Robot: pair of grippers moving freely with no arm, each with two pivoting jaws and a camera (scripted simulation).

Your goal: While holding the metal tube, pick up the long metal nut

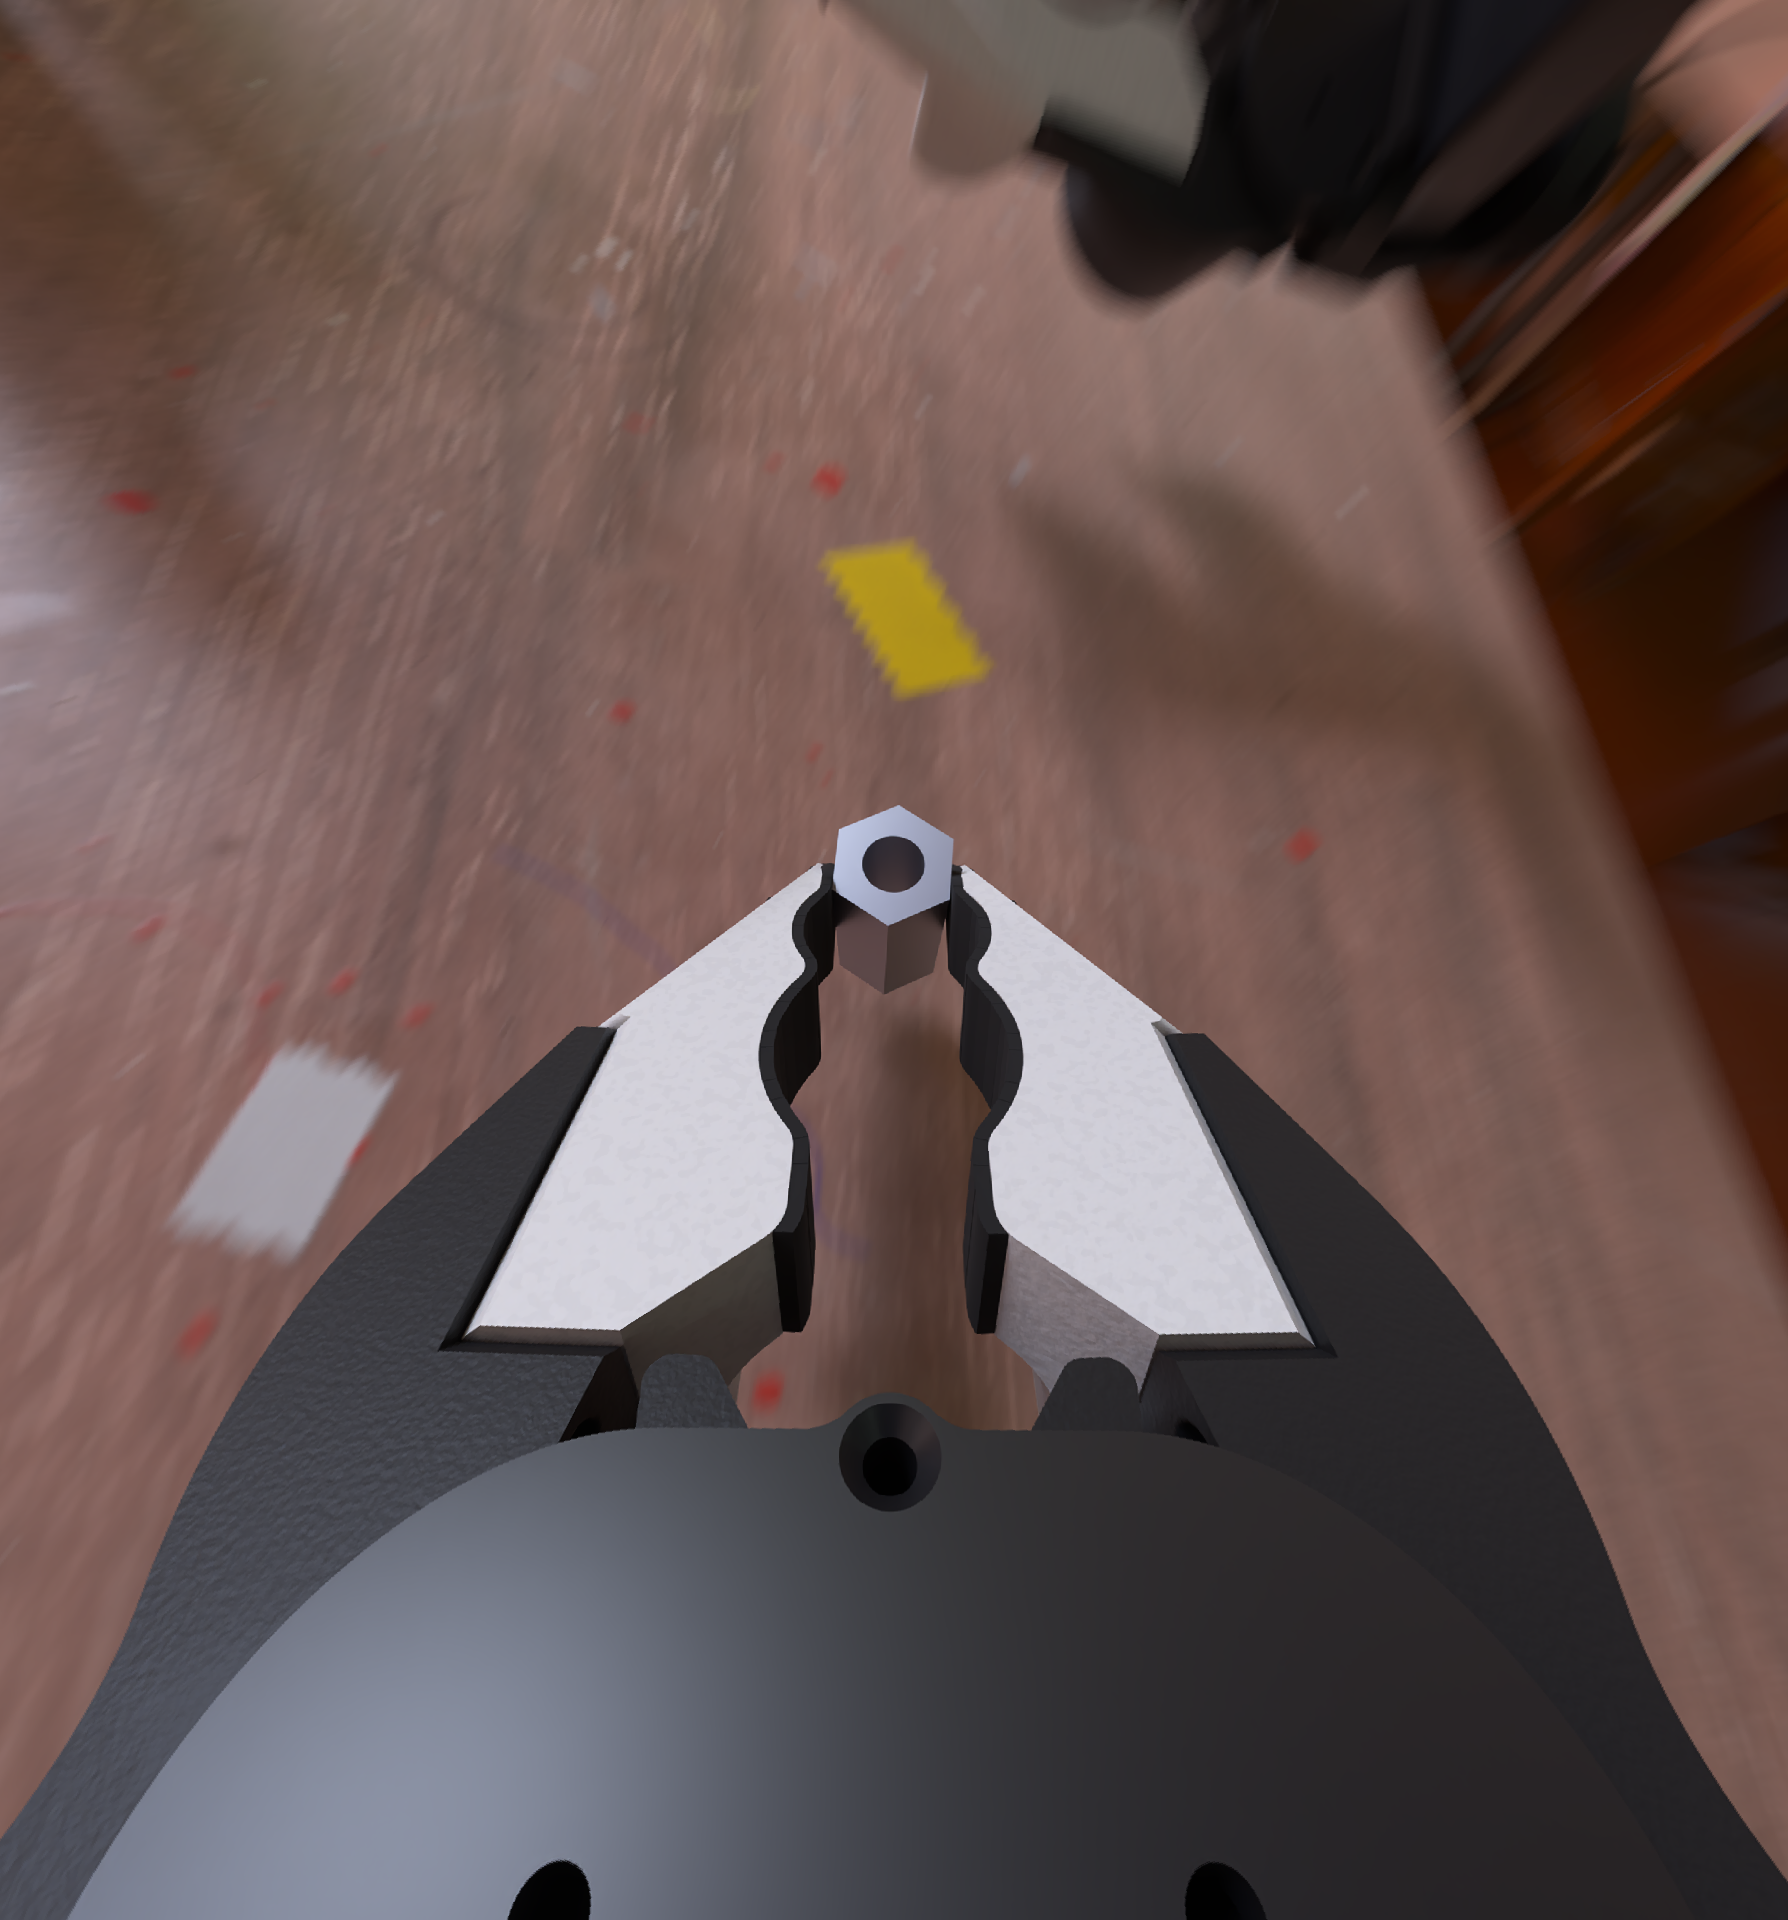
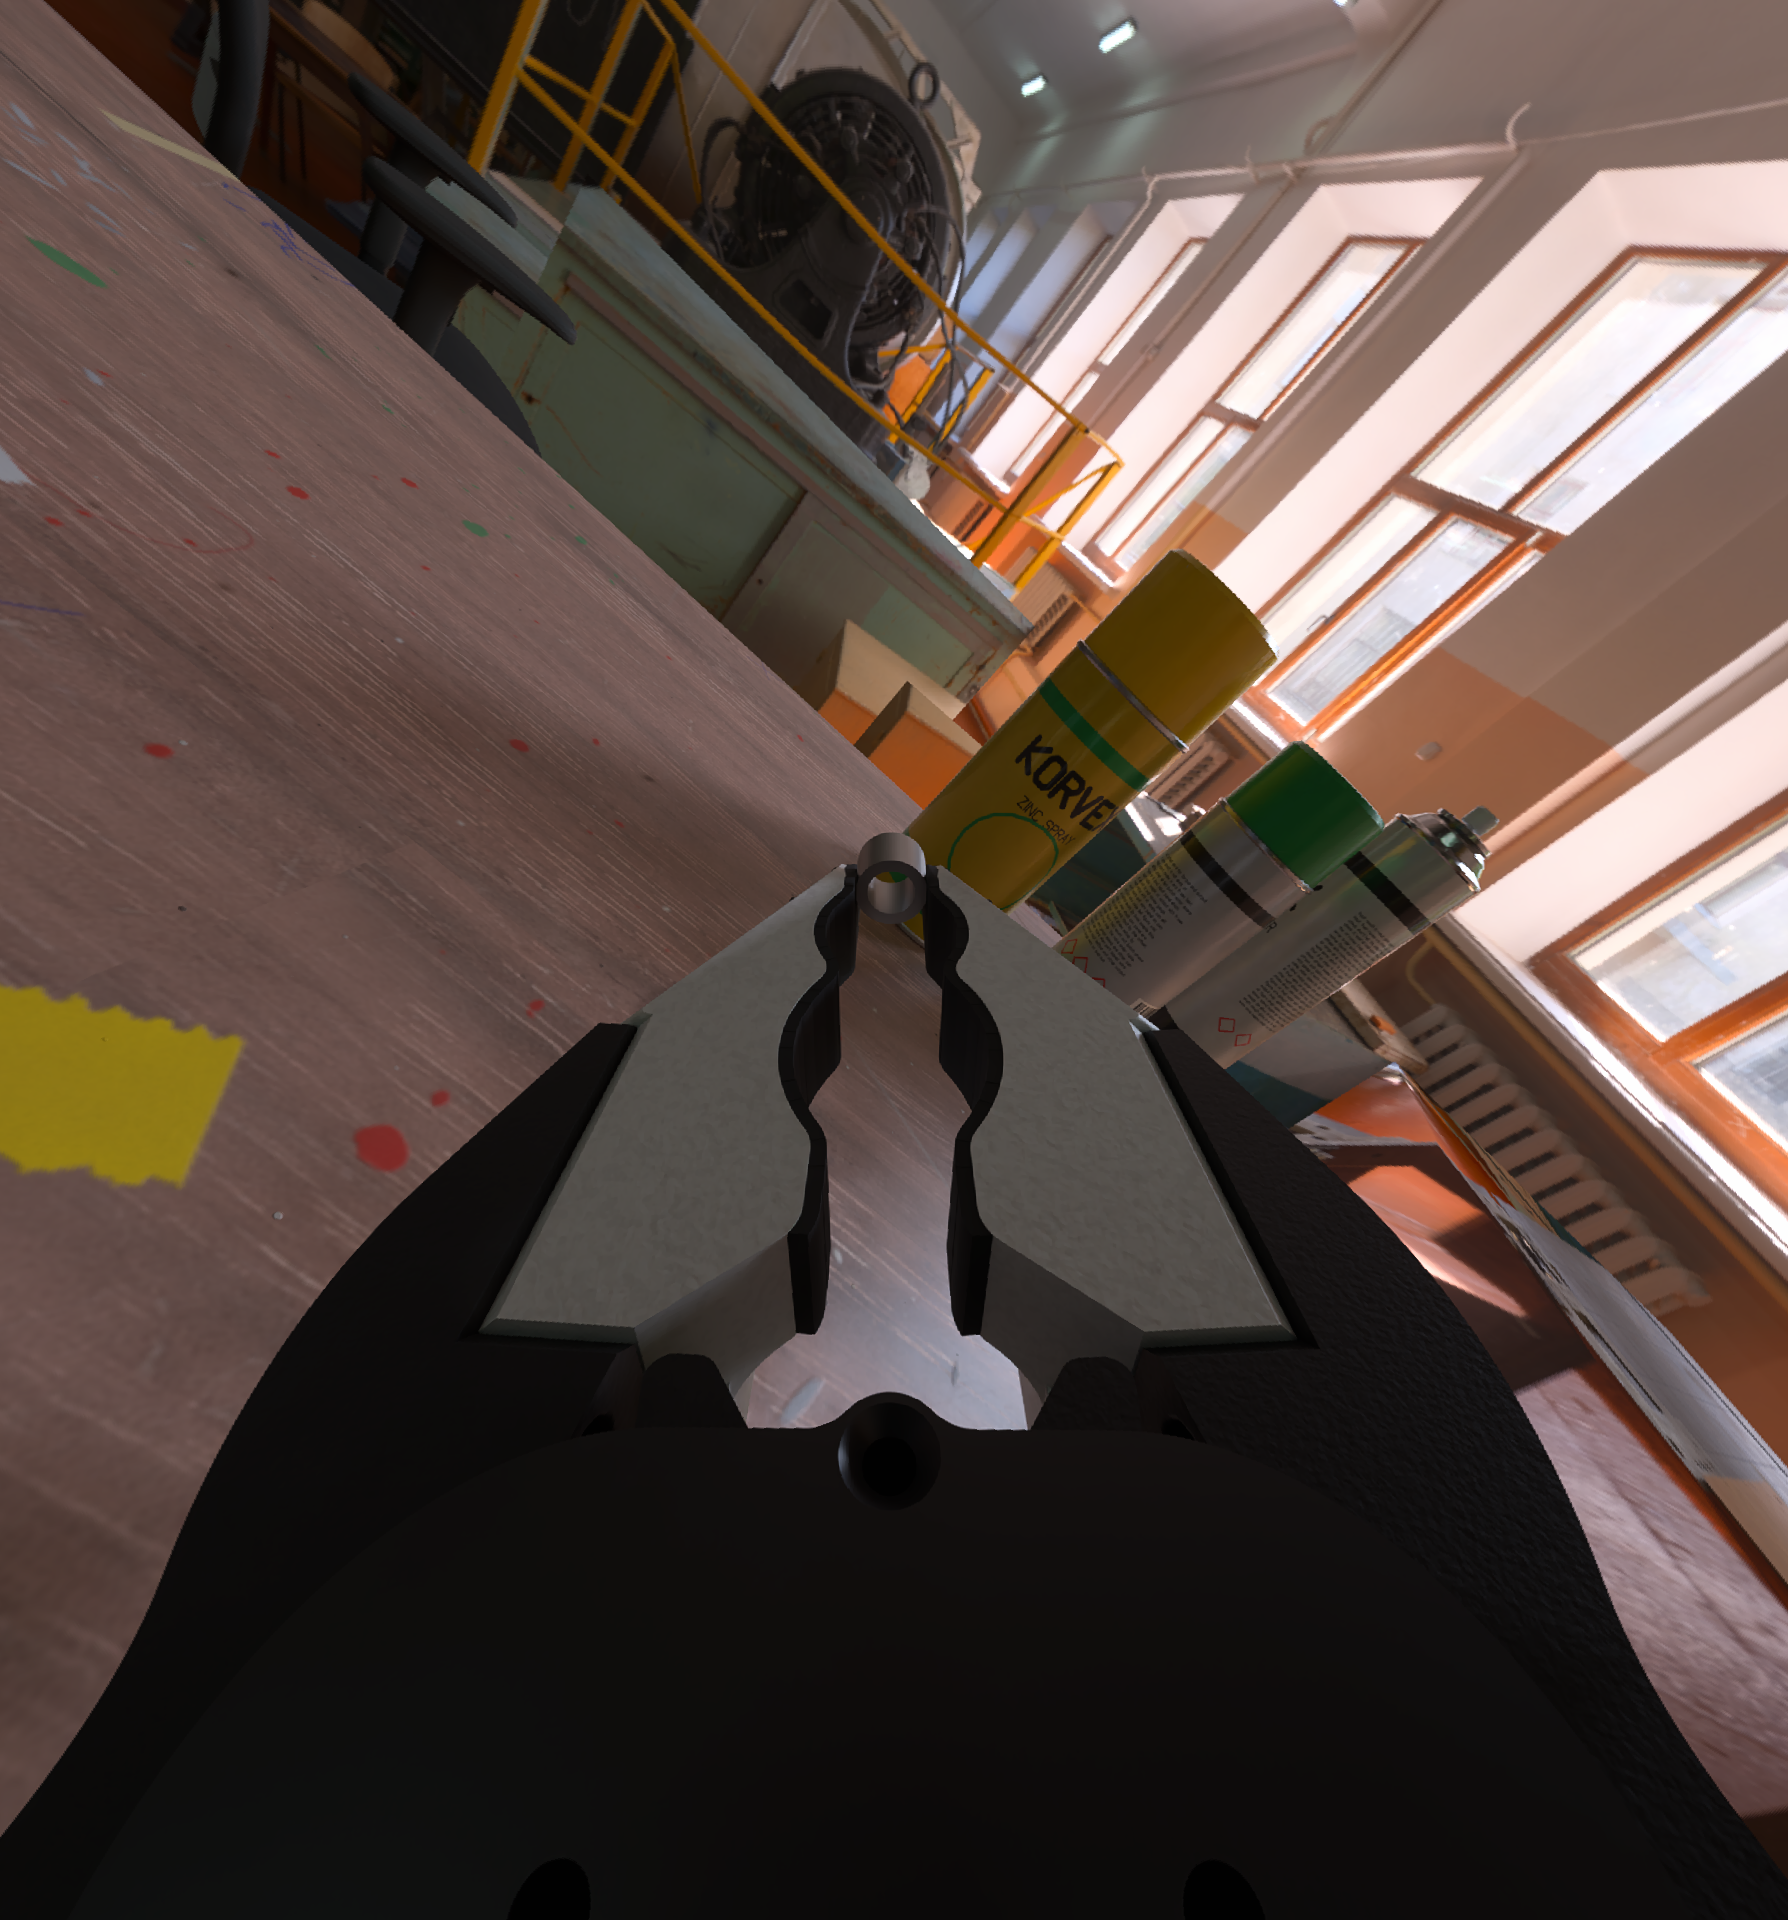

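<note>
- Filling most of both views, a pinkish-brown tabletop (image 1: 454, 623) speckled with red paint spots is seen; a yellow patch (image 1: 905, 615) lies at centre frame in the left wrist view, and a white patch (image 1: 282, 1153) at lower left.
- At the upper right of the left wrist view, a blurred dark and pale shape is seen; what it is cannot be told.
- Right of centre in the right wrist view, three spray cans are seen at the table's edge: a yellow can (image 2: 1087, 727), a green-capped can (image 2: 1233, 862) and a silver can (image 2: 1326, 935).
- The left gripper (image 1: 892, 883) is clamped on the long metal nut (image 1: 892, 894), which is held at the fingertips with its hexagonal bored end facing the camera, above the tabletop.
- The right gripper (image 2: 888, 891) is closed around the metal tube (image 2: 892, 878), a short grey cylinder pinched at the very fingertips, just left of the yellow can's base in the frame.
</note>
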